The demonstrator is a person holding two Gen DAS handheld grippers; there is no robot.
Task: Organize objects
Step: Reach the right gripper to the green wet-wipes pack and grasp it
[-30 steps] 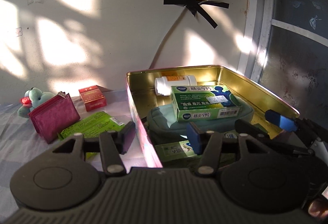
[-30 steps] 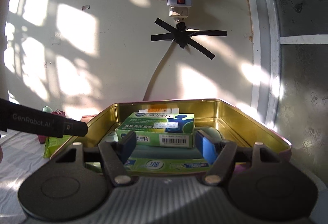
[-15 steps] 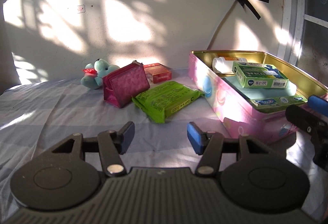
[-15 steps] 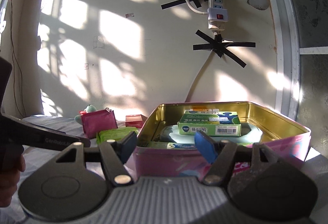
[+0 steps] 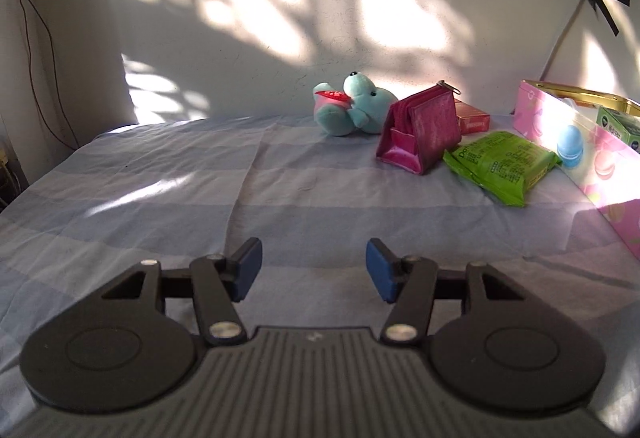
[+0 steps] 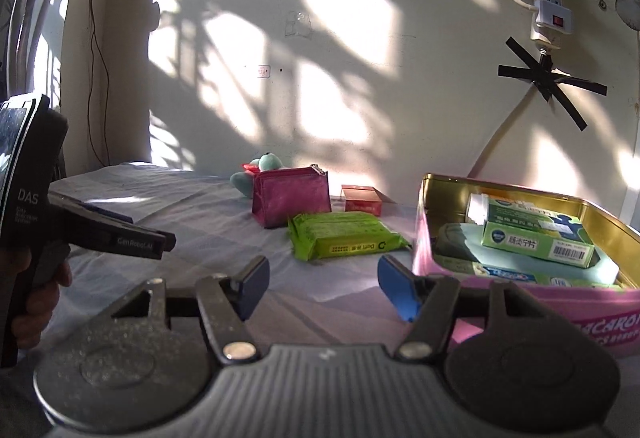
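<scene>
My left gripper [image 5: 314,268] is open above the striped sheet, with nothing between its blue pads. Far ahead of it to the right lie a teal plush toy [image 5: 356,105], a magenta purse [image 5: 424,125], a small red box [image 5: 474,121] and a green wipes pack [image 5: 504,165]. The pack leans against the pink tin [image 5: 592,157]. My right gripper [image 6: 324,288] hovers near the tin's [image 6: 520,302] front left corner. Its jaws are closing on nothing. Inside the tin a green medicine box [image 6: 536,238] lies on top of other packs. The wipes pack [image 6: 344,234] and purse [image 6: 292,197] lie beyond.
A hand [image 6: 36,290] holds the left gripper's handle at the left edge of the right wrist view. A power strip [image 6: 550,5] and a taped cable hang on the wall behind the tin. A thin wire [image 5: 36,57] runs down the left wall. The striped sheet [image 5: 180,189] covers the surface.
Both views have swung left and back from the tin. The left gripper left the space over the tin and now faces the sheet. The right gripper's pads stand slightly closer together.
</scene>
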